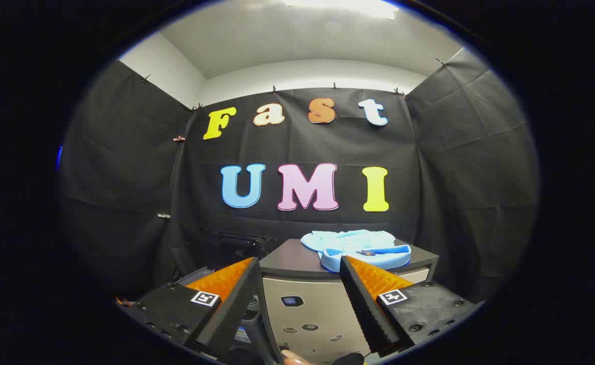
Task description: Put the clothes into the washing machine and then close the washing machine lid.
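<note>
A light blue garment [356, 247] lies crumpled on the dark flat top of the washing machine [297, 258], toward its right side. The machine's pale front panel [323, 309] with a small display and round marks faces me between the fingers. My gripper [297, 263] stands open, its two black and orange fingers spread wide with nothing between them. The right fingertip [345, 263] sits just before the garment's near edge, and I cannot tell whether it touches it. The left fingertip [252, 263] is beside the machine's left corner.
Black cloth walls close the booth on three sides behind the machine. A dark box-like object [239, 242] sits low behind the machine's left side. A fingertip of a person's hand [295, 359] shows at the bottom, below the panel.
</note>
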Demonstrator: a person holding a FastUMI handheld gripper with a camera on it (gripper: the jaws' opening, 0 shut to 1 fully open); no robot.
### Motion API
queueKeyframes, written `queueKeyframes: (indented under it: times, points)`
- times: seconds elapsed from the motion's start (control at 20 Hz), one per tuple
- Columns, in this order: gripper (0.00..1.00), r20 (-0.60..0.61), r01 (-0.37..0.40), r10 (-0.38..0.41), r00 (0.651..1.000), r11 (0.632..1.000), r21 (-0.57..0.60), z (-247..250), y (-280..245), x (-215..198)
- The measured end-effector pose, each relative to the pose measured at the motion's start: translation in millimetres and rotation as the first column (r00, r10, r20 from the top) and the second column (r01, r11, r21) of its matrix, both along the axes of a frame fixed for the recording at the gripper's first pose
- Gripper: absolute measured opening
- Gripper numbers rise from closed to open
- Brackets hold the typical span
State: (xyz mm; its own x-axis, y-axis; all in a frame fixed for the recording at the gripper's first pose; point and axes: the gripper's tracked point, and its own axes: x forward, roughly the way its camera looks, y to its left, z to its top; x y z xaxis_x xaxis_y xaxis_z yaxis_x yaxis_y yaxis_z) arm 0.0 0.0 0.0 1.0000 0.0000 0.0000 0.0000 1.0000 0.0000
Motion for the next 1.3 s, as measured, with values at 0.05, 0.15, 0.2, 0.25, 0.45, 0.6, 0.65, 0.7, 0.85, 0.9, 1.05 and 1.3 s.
queueKeyframes:
  times: [0.05, 0.15, 0.2, 0.25, 0.45, 0.6, 0.65, 0.7, 0.85, 0.9, 1.05, 1.3]
  points:
    - [0.98, -0.003, 0.000, 0.000, 1.000, 1.000, -0.001, -0.6, -0.3, -0.1]
    - [0.98, -0.009, -0.001, 0.001, 1.000, 1.000, -0.003, -2.9, 0.4, -0.4]
    - [0.98, -0.010, 0.001, -0.001, 1.000, 1.000, -0.004, -2.2, 0.4, 1.0]
    - [0.98, -0.011, 0.000, 0.000, 1.000, 1.000, -0.003, -1.5, 0.3, 1.2]
    - [0.98, -0.009, -0.011, 0.011, 1.000, 1.000, 0.000, -0.9, 4.2, 2.8]
    - [0.98, -0.010, -0.015, 0.015, 1.000, 1.000, -0.004, -1.4, 4.1, 2.3]
    - [0.98, -0.011, -0.014, 0.014, 1.000, 1.000, -0.004, -1.2, 3.3, 2.9]
    - [0.98, -0.012, -0.014, 0.014, 1.000, 1.000, -0.003, -1.0, 2.7, 3.4]
    - [0.98, -0.009, -0.011, 0.011, 1.000, 1.000, 0.007, 2.5, -1.8, 4.7]
    - [0.98, -0.008, -0.009, 0.009, 1.000, 1.000, 0.009, 3.8, -4.3, 6.2]
    - [0.98, -0.003, -0.002, 0.002, 1.000, 1.000, 0.015, 13.4, -14.7, 17.6]
    - [0.98, -0.030, 0.044, -0.042, 0.999, 0.997, 0.057, 21.2, -43.9, 60.5]
